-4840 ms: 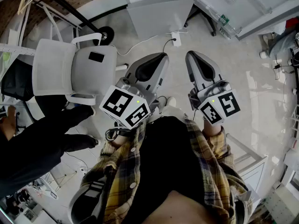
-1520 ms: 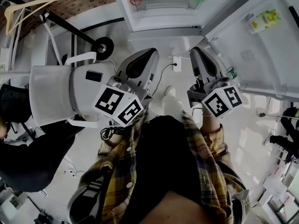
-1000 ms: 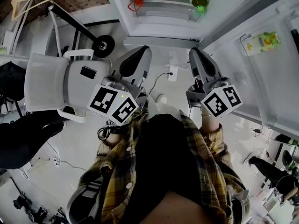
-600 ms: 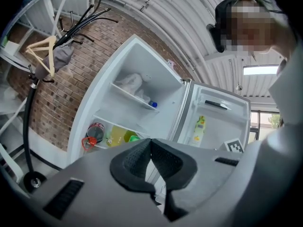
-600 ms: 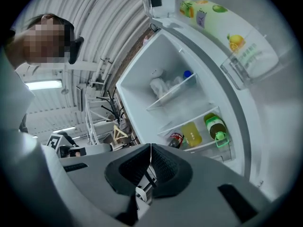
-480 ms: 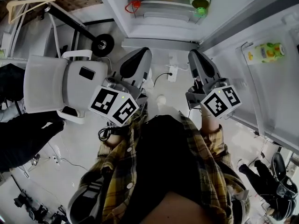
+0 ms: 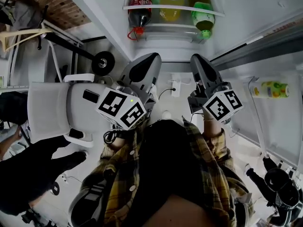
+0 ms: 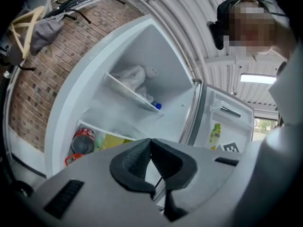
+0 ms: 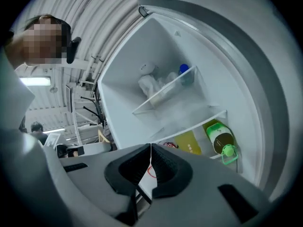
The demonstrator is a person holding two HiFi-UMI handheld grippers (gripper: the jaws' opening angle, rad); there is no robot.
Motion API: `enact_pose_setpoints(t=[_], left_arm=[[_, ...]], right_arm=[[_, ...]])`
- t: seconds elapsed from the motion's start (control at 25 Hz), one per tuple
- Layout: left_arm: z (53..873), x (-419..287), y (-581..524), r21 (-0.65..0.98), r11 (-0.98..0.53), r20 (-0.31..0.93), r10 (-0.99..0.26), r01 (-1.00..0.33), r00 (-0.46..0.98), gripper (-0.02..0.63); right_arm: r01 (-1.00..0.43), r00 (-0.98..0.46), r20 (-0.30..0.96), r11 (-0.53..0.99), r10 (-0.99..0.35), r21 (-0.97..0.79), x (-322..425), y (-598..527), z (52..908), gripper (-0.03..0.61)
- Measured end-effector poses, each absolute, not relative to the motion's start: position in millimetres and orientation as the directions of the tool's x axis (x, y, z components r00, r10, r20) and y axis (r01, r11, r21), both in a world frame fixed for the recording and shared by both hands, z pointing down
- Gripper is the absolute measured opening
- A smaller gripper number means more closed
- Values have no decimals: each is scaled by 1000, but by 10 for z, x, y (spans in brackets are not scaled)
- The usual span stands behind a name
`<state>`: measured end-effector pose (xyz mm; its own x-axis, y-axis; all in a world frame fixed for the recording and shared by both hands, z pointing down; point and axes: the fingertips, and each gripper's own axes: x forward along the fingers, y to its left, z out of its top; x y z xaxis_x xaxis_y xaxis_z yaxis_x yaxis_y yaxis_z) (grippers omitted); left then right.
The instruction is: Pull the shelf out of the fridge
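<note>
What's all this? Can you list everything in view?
fridge: one, white, open, straight ahead
shelves: two, see-through, inside the fridge
bottles: three, dark cola, yellow, green, low in the fridge, caps outward
bag: one, white, on the upper shelf
carton: one, yellow-green, in the open door, right
chair: one, white, left
hanger: one, wooden, far left
bystander: one, dark clothes, lower left
shirt: one, yellow plaid, on the wearer
left claw: one, grey, shut, empty
right claw: one, grey, shut, empty

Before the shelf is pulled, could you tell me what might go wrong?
The upper shelf carries a white bag and a blue-capped item; pulled tilted, they could slide off. The cola bottle and green bottle lie sideways below and might roll out if knocked. Left gripper and right gripper are shut, unready to grasp.
</note>
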<state>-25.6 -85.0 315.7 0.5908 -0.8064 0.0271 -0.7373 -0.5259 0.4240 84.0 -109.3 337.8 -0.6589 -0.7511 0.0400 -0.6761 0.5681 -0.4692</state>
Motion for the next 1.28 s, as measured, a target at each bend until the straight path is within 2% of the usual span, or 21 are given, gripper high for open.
enact_pose_setpoints(t=[0.28, 0.76, 1.28], left_arm=[[3022, -310, -1535, 422, -599, -10, -753, -680, 658, 5], [3023, -244, -1905, 412, -669, 22, -672, -619, 740, 5], [3111, -64, -2167, 441, -587, 53, -738, -679, 673, 5]], right_arm=[[-712, -614, 30, 537, -789, -453, 592, -1740, 3288, 20], [-749, -554, 54, 470, -831, -467, 484, -2155, 3340, 20], [-700, -631, 45, 544, -774, -462, 617, -2425, 3305, 20]])
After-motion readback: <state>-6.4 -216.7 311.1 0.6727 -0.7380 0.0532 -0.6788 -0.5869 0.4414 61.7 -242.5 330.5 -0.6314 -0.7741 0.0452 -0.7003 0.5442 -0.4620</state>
